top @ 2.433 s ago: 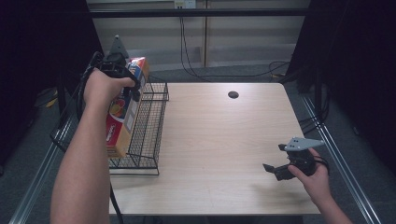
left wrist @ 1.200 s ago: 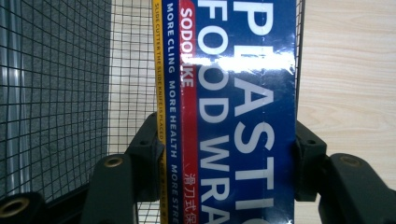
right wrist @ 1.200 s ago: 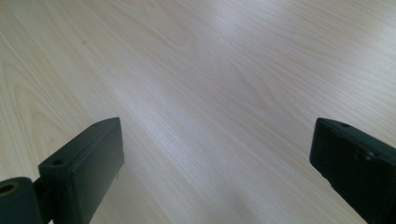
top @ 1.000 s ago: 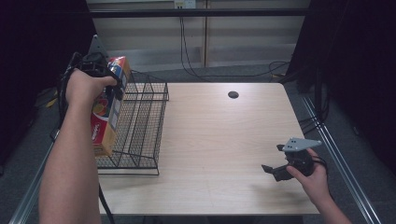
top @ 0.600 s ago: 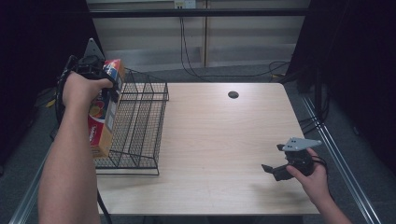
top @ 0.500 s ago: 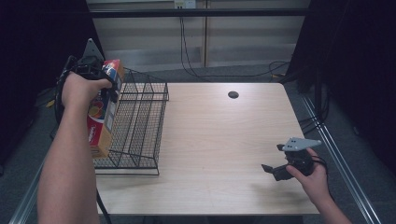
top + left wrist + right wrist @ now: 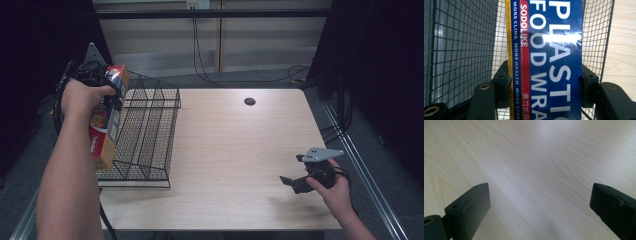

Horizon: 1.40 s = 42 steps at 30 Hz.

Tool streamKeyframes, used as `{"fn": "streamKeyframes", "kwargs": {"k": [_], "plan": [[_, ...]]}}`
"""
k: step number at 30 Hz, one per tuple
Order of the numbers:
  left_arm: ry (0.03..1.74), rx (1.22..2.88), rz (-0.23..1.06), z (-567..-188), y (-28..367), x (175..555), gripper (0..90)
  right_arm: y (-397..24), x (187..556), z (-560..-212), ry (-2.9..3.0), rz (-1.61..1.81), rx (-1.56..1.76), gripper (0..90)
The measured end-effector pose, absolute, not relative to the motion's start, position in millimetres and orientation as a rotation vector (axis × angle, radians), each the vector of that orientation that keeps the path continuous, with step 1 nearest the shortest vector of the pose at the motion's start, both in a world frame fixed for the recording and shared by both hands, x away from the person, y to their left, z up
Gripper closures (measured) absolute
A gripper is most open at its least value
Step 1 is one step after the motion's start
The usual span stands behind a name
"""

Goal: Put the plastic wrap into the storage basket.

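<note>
One box of plastic wrap (image 7: 549,60), clamped in the left gripper (image 7: 544,82), has swung out left of the wire basket (image 7: 145,135) (extraction looks done), while the right gripper (image 7: 539,207) idles, jaws apart.

Your forearms come in bare, with no sleeves on them. The left gripper (image 7: 92,75) you carry is black, topped by a grey three-cornered plate, and a black cable loops off its side. Its jaws are blocky matt black pads, each arm set with a brass-coloured screw eyelet. Your right gripper (image 7: 295,182) is the same make: black body, grey three-cornered plate on top, thick square-edged black jaws with small holes near their corners.
</note>
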<state>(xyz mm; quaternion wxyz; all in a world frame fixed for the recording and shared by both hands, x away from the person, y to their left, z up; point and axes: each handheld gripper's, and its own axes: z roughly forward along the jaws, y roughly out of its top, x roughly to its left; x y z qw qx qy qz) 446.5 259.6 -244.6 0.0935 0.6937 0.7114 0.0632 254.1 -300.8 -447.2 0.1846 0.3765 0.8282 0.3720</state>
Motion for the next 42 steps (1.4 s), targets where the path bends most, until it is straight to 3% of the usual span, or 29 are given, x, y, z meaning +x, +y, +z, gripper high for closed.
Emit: {"fn": "streamKeyframes", "kwargs": {"k": [42], "plan": [[2.194, 2.021, 0.177, -277, 273, 458, 42.2, -302, 254, -448, 2.338, 1.045, 1.067, 2.9]]}}
